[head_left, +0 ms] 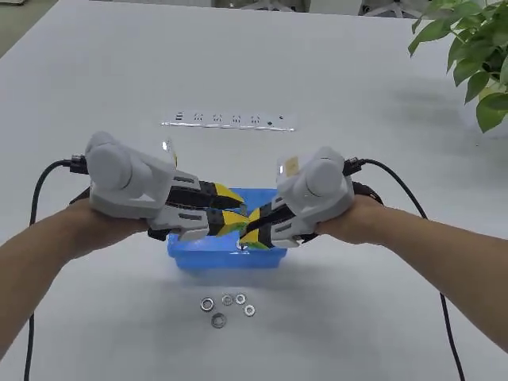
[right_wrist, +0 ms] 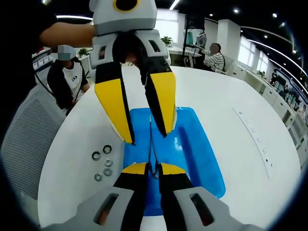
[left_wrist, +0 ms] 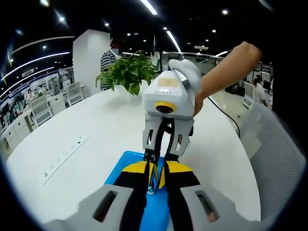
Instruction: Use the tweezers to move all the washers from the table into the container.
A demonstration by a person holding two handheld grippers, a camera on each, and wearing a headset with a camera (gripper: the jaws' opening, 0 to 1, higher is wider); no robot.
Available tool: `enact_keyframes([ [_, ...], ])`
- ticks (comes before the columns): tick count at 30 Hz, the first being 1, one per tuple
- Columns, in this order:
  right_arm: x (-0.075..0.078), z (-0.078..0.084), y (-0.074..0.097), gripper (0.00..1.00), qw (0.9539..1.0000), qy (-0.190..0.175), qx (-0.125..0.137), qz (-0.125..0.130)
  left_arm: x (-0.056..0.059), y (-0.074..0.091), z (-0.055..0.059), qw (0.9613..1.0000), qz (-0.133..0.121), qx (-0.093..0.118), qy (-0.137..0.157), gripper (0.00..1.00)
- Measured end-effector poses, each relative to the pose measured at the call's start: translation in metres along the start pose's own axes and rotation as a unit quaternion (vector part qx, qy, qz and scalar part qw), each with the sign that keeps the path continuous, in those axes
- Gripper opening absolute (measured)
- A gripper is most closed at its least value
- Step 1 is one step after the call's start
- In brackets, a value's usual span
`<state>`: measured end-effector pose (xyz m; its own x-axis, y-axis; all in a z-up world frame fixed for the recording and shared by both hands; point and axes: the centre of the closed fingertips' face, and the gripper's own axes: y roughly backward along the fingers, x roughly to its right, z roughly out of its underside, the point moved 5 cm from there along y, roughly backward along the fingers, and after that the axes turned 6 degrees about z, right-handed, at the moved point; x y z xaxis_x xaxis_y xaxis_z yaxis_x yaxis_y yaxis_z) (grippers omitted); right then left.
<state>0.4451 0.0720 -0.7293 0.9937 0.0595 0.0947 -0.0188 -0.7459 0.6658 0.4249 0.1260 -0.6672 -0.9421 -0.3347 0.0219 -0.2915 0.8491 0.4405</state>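
Head view first: at the left middle of the frame I see my left gripper (head_left: 236, 213), pointing toward the middle. Its two yellow jaws are partway open. Tip to tip with it is my right gripper (head_left: 249, 232), which points in from the right middle. Both tips hang over the blue container (head_left: 189, 259), which sits in the lower middle of the frame on the white table (head_left: 119, 71). Just below the container, near the bottom middle, five small washers (head_left: 227, 305) lie in a bunch on the table. In the right gripper view the washers are at the lower left, the container is in the middle, and the thin tweezers (right_wrist: 150, 142) stand over it. My right gripper's jaws are almost closed and pinch the tweezers. The left gripper's jaws sit on either side of the tweezers with a gap, and I cannot tell if they touch them. Back in the head view, a power strip (head_left: 228, 121) lies in the upper middle, and a green plant (head_left: 468, 55) is at the upper right.
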Motion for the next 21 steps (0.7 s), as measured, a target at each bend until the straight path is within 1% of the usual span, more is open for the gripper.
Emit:
enact_keyframes([
  [4, -0.0001, -0.0001, 0.0000, 0.10, 1.0000, 0.001, 0.000, -0.001, -0.0009, -0.0017, 0.0013, 1.0000, 0.002, -0.003, 0.001, 0.11],
  [6, -0.0003, 0.0001, 0.0001, 0.10, 1.0000, 0.001, 0.001, -0.002, -0.0014, -0.0021, 0.0020, 1.0000, 0.003, -0.004, 0.001, 0.07],
  [11, 0.0001, 0.0000, 0.0002, 0.10, 1.0000, 0.002, 0.001, -0.001, -0.0012, -0.0020, 0.0011, 1.0000, 0.003, -0.004, -0.005, 0.07],
  [13, 0.0003, -0.0001, 0.0000, 0.10, 1.0000, -0.004, 0.002, -0.002, -0.0017, -0.0017, 0.0011, 1.0000, 0.001, -0.005, -0.008, 0.06],
  [18, 0.0014, -0.0008, 0.0012, 0.11, 1.0000, 0.002, 0.002, 0.002, -0.0025, -0.0009, 0.0000, 1.0000, 0.000, -0.003, -0.009, 0.06],
  [21, 0.0026, -0.0017, 0.0027, 0.12, 1.0000, -0.008, 0.005, 0.004, -0.0031, -0.0007, -0.0016, 1.0000, -0.002, -0.001, -0.009, 0.06],
])
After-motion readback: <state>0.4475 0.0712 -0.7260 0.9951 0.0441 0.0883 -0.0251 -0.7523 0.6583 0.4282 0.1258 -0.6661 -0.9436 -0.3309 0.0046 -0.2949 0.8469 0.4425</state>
